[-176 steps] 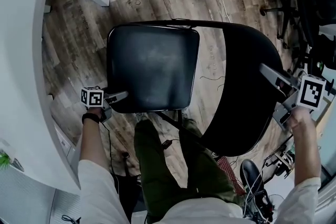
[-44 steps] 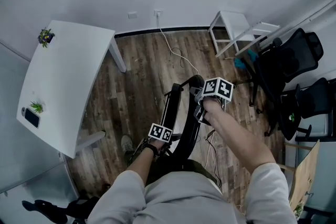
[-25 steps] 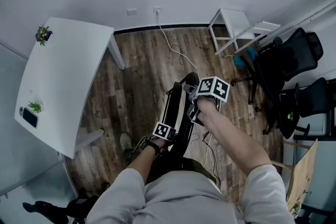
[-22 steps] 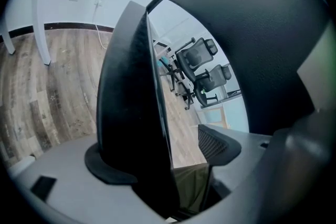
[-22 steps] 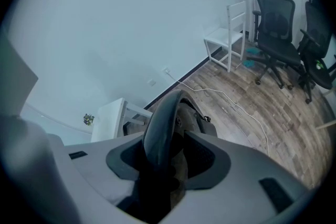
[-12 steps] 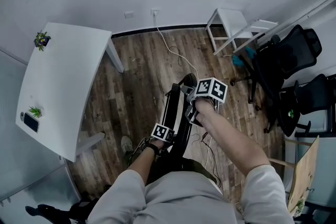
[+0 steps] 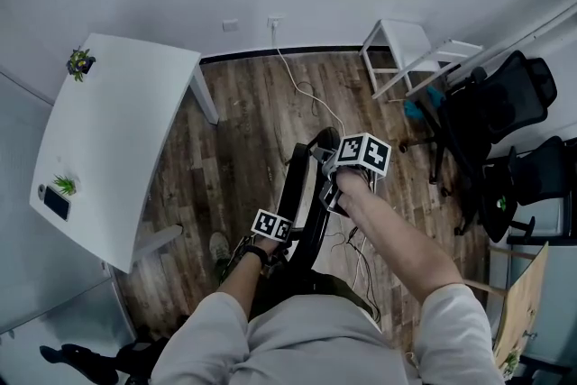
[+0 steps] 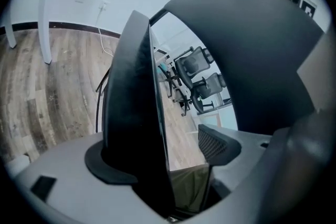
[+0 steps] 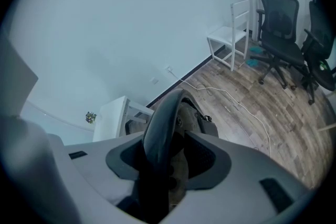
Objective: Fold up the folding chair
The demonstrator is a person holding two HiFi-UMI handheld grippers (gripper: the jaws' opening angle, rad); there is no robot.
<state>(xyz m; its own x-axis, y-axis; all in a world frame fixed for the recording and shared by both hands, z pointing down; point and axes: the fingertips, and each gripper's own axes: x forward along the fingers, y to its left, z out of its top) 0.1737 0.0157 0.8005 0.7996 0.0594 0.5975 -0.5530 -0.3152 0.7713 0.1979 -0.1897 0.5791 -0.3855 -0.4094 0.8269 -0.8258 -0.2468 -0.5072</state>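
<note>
Holding folding chair point(image 7: 302, 198) nearly flat, upright, frame centre.
- Left gripper point(image 8: 165, 155), lower centre: jaws spread, seat point(image 8: 131, 113) loose between them; could slip free.
- Right gripper point(image 9: 168, 157), above: pinching backrest rim point(image 9: 163, 113); as sole grip, chair may swing toward cable point(image 7: 302, 90).

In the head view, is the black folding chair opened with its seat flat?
No, the black folding chair stands folded, a thin upright slab seen edge-on.
</note>
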